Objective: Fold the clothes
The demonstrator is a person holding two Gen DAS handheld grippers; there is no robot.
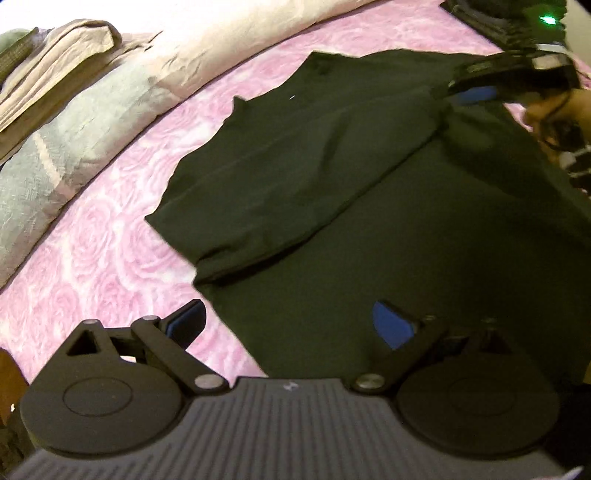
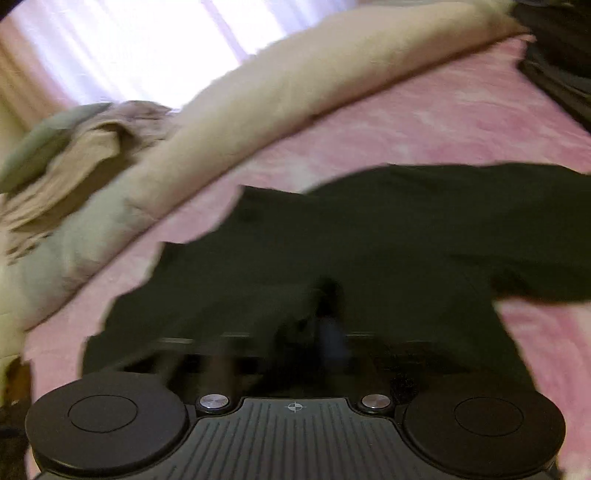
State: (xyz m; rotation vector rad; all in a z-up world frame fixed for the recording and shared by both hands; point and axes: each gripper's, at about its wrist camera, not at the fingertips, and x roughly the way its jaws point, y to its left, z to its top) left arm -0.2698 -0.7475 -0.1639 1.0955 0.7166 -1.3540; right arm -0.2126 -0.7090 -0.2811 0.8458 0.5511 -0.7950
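A black shirt [image 1: 332, 177] lies spread on the pink rose-patterned bed [image 1: 92, 251], with one side folded over its middle. My left gripper [image 1: 291, 321] is open over the shirt's near edge, its blue pads wide apart and holding nothing. My right gripper [image 1: 469, 90] shows in the left wrist view at the far right, shut on a lifted part of the black shirt. In the blurred right wrist view the shirt [image 2: 369, 236] fills the middle and my right gripper [image 2: 328, 332] is closed on its dark cloth.
A long beige and grey pillow [image 1: 110, 110] runs along the far side of the bed. Folded beige clothes [image 1: 55, 59] lie on it at the far left. A dark folded stack [image 1: 491, 22] sits at the far right corner.
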